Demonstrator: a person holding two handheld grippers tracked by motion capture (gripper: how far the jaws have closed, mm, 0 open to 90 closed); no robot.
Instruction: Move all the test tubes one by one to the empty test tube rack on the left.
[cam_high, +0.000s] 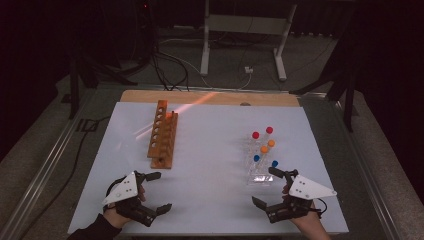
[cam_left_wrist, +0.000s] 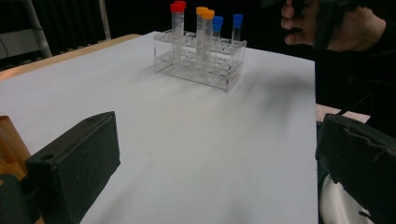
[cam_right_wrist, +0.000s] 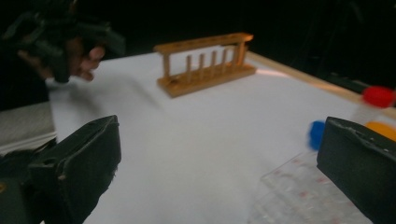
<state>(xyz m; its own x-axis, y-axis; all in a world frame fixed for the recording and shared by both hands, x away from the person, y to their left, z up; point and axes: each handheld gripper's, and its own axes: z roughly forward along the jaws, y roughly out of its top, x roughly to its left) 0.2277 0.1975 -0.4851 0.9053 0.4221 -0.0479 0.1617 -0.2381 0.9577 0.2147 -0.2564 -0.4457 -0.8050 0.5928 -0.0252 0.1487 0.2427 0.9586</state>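
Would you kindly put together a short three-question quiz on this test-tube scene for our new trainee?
1. True or false: the wooden rack holds capped tubes.
2. Which cap colours stand in the clear rack? A) red, orange, blue B) green, yellow C) white alone
3. How do the jaws of the left gripper and the right gripper stand?

Key
1. False; no capped tubes in it.
2. A.
3. Both open, nothing between them.

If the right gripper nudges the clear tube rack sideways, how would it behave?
The clear rack looks like thin plastic, so probably light and apt to slide on the smooth white table. Its capped tubes stand tall above the frame, so a high push may tip it.
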